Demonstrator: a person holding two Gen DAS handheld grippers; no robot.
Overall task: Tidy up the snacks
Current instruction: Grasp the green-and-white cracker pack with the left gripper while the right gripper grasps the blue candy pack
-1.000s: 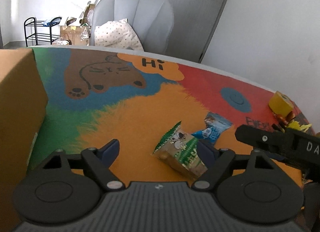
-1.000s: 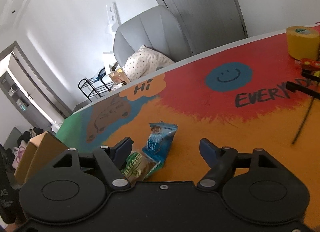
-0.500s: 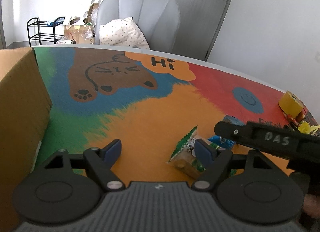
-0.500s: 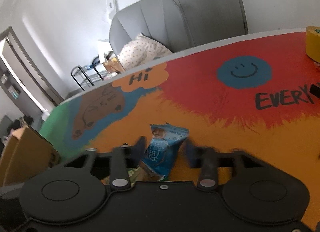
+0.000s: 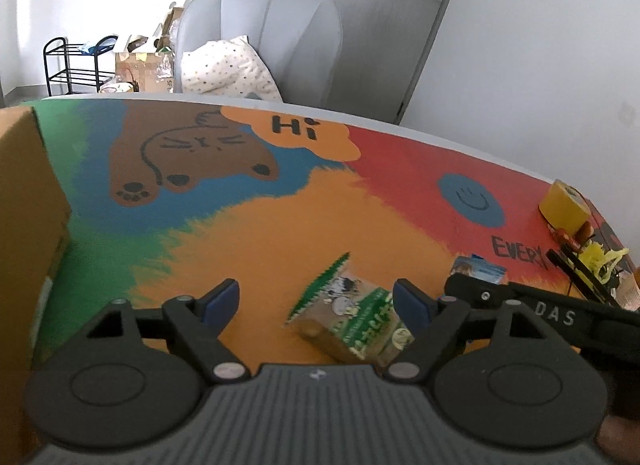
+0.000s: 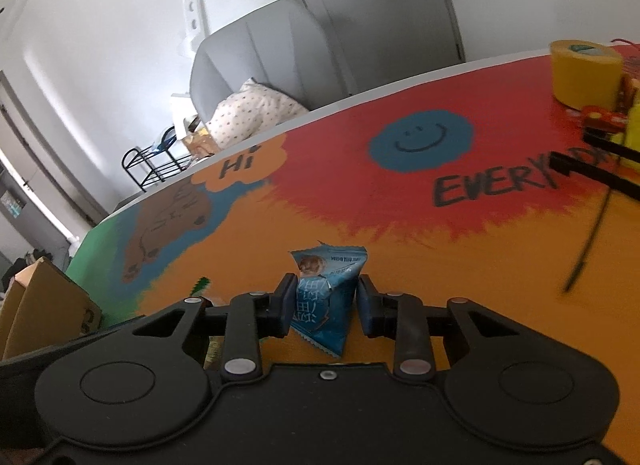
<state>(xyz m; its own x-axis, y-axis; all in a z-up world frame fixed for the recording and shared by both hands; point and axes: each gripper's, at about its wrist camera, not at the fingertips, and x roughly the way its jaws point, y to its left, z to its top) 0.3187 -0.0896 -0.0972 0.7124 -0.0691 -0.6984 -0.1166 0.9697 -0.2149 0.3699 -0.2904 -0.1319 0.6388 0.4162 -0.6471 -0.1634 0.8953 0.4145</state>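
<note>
The right gripper [image 6: 325,303] is pinching a little blue snack bag [image 6: 326,297]. Its two dark blue fingers [image 6: 289,307] press on the bag from both sides. The bag is shiny blue with white letters and a small round picture near the top. Its top edge is wide and flat, and it gets thinner toward the bottom corner, which points down toward the table mat [image 6: 420,225]. I cannot tell if the bag is lifted or touching the mat.

The left gripper [image 5: 316,301] is spread wide open and holds nothing. A green and tan snack bag [image 5: 352,317] lies flat on the orange part of the mat, between the open fingers and closer to the right one. It has a zigzag green edge, green writing, and a small black and white cartoon on it. From the left camera, the blue bag peeks out just past the right gripper's black arm, near the green bag.

A brown cardboard box [image 5: 24,201] stands at the left side of the table. A yellow roll of tape [image 6: 584,73] sits far off on the red part of the mat, beside the word "EVERY".
</note>
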